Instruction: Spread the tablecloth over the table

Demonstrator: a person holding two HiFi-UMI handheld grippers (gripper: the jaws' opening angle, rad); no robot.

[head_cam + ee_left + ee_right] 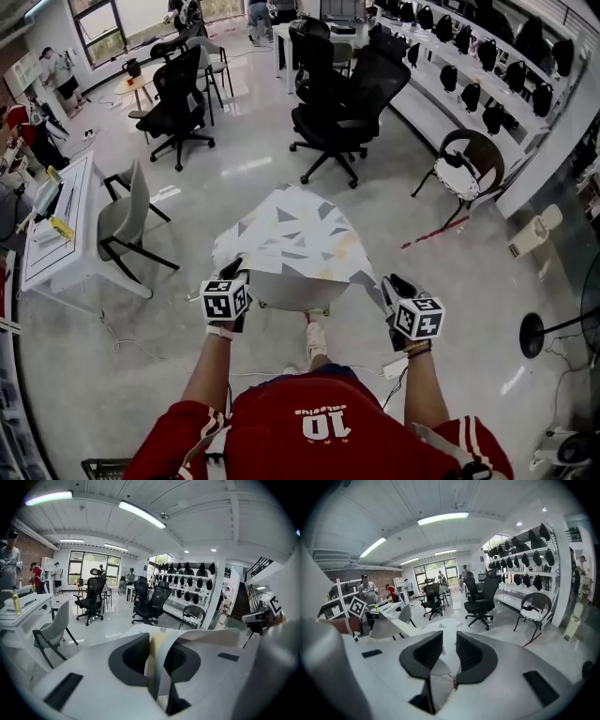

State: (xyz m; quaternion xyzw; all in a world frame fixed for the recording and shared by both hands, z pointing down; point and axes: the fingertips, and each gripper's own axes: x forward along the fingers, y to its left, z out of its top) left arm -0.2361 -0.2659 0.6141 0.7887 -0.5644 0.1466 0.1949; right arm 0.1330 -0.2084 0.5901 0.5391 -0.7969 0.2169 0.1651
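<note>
Tablecloth [291,234], thin, light and limp, lies draped over the small round table [292,294]. Left tongs [232,270] pinch a fold at its near edge; right tongs [392,284] stand slightly apart and empty just beside it. Hems and corners look the surest hold, and the cloth seems likely to slide.

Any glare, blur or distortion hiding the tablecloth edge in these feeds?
Head view: fisheye bends the room, window glare streaks the floor, yet the tablecloth is sharp. Left gripper view: its fold at the jaws is soft, close to the lens. Right gripper view: dark corners.
</note>
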